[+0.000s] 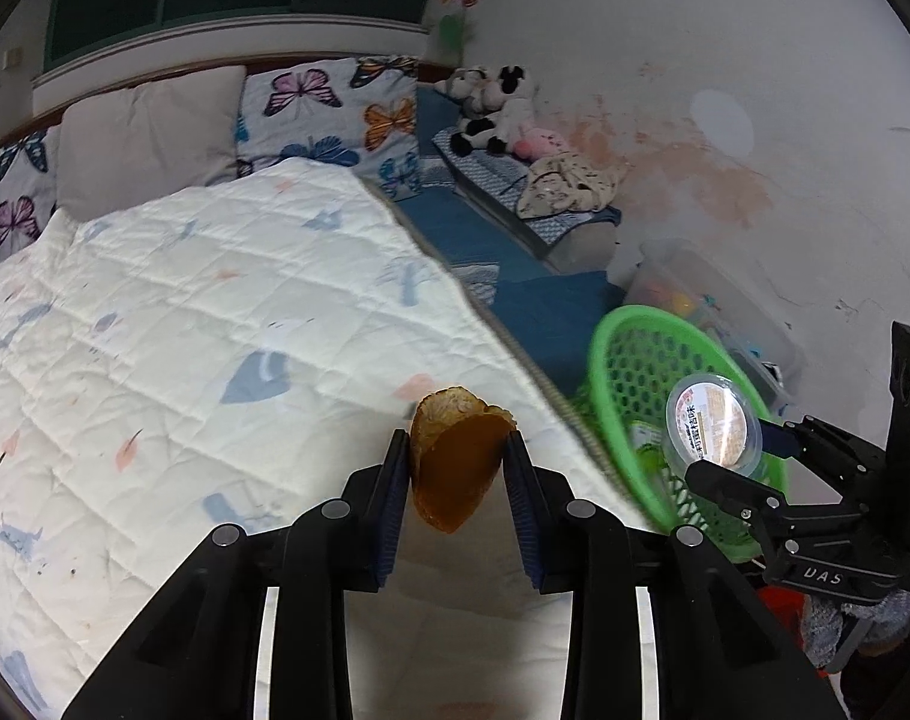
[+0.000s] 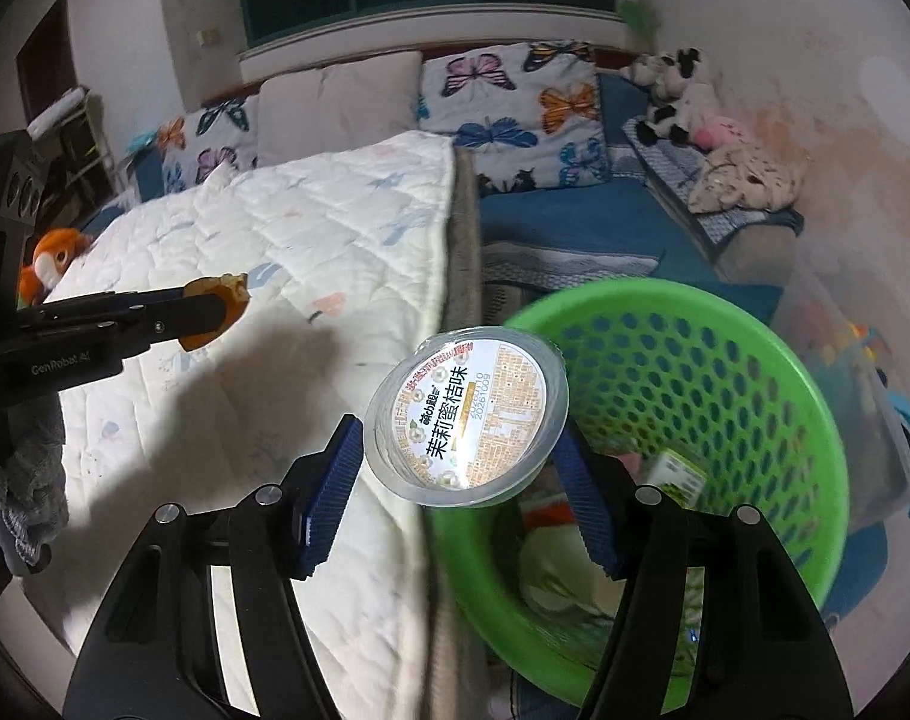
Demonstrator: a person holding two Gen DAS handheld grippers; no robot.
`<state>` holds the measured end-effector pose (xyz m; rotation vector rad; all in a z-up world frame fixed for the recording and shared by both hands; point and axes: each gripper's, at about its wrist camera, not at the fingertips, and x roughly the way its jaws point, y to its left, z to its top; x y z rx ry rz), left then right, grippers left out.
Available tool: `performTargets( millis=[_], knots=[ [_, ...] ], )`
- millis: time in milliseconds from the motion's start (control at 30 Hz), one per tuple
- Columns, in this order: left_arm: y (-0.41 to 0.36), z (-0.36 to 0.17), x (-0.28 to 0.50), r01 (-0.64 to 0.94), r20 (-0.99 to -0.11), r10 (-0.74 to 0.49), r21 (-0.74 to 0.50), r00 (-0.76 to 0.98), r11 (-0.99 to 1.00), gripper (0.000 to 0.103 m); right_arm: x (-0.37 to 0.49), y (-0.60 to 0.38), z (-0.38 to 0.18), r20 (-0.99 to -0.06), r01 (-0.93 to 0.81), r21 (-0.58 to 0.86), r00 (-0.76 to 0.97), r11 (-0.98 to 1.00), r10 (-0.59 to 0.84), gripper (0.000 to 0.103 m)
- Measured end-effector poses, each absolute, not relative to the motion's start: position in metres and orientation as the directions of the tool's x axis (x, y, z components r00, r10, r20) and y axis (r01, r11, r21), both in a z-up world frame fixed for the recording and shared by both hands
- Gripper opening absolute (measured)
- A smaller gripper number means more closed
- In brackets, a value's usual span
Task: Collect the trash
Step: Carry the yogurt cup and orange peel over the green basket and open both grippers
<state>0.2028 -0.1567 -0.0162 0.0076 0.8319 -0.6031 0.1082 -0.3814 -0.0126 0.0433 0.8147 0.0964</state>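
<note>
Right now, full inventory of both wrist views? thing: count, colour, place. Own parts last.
peel: 1, orange-brown, between the left gripper's fingers, over the quilt
cup: 1, clear with printed white lid, between the right gripper's fingers, by the basket rim
basket: 1, green, perforated, beside the bed, trash already inside
quilt: 1, white with pastel print, on the bed
butterfly pillows: at least 2, white, at the headboard
plain pillow: 1, beige, between them
plush toys: several, black-white and pink, far corner
orange plush: 1, left bed edge
storage bin: 1, clear, behind basket
left gripper: black, blue pads, shut on peel
right gripper: black, blue pads, shut on cup
</note>
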Motion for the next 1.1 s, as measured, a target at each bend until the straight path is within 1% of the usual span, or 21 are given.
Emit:
performTargets(
  millis=[300, 500, 767, 833, 967, 1100],
  knots=[
    [-0.216, 0.000, 0.186, 0.594, -0.682, -0.553, -0.213, 0.478, 0.776, 0.031, 0.079, -0.444, -0.012, -0.728, 0.070, 0.109, 0.685, 0.992, 0.031, 0.065],
    [-0.258, 0.001, 0.177, 0.644, -0.689, -0.574, -0.201, 0.442, 0.738, 0.031, 0.068, -0.470, -0.015, -0.735, 0.126, 0.121, 0.678, 0.985, 0.004, 0.065],
    [-0.295, -0.006, 0.171, 0.683, -0.711, -0.575, -0.183, 0.405, 0.707, 0.031, 0.062, -0.494, -0.025, -0.751, 0.190, 0.147, 0.660, 0.971, -0.016, 0.066],
    [-0.302, -0.009, 0.171, 0.689, -0.718, -0.570, -0.176, 0.399, 0.703, 0.031, 0.061, -0.499, -0.026, -0.753, 0.203, 0.150, 0.657, 0.968, -0.022, 0.068],
    [-0.313, -0.015, 0.173, 0.694, -0.730, -0.564, -0.174, 0.385, 0.699, 0.031, 0.059, -0.505, -0.029, -0.754, 0.215, 0.159, 0.656, 0.964, -0.022, 0.070],
    [-0.320, -0.021, 0.173, 0.694, -0.741, -0.556, -0.172, 0.376, 0.699, 0.031, 0.053, -0.510, -0.028, -0.751, 0.225, 0.170, 0.660, 0.959, -0.021, 0.070]
  ],
)
